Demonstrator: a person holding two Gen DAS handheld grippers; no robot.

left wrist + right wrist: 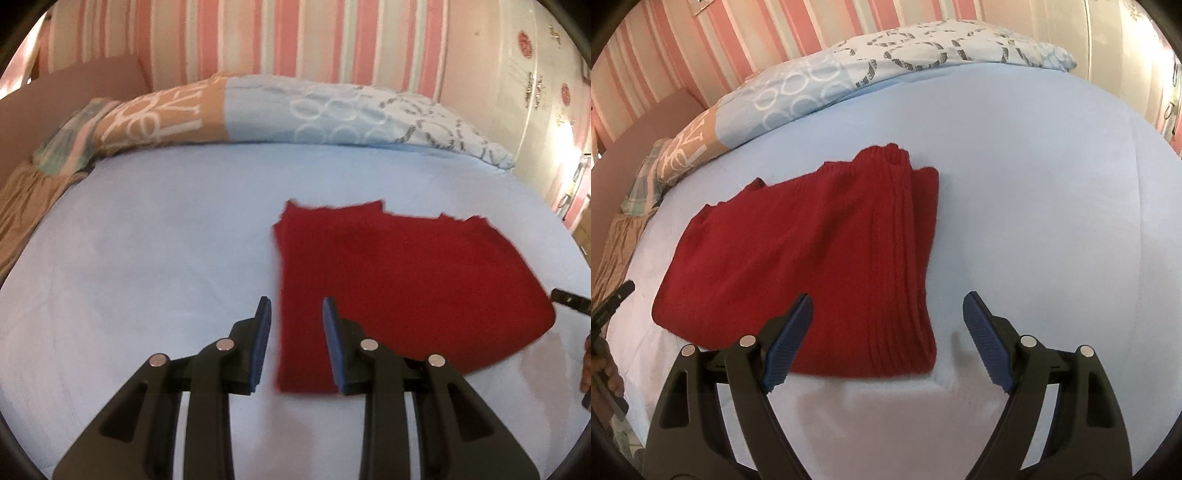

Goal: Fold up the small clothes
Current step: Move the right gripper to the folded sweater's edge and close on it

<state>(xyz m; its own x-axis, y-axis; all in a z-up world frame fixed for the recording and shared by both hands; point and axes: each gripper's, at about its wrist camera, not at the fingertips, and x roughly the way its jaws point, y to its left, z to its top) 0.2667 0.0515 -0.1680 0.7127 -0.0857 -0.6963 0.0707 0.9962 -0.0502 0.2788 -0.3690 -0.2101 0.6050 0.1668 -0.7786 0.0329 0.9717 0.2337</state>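
Red ribbed knit garment (812, 251), partly folded on the bed (1052, 184); judged soft, light, limp. Near corners at 6 o'clock are suggested holds. Left gripper (295, 347) and right gripper (888, 339) are shown parted, empty.

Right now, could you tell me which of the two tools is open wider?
The right tool: its blue pads spread far apart beside the red sweater, while the left tool shows only a narrow gap.

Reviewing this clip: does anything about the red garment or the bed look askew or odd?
Only slightly. The red knit garment lies folded on the light blue sheet, but its far edge is stepped, so the layers don't line up. Both the left gripper and the right gripper are open, holding nothing. No damage visible.
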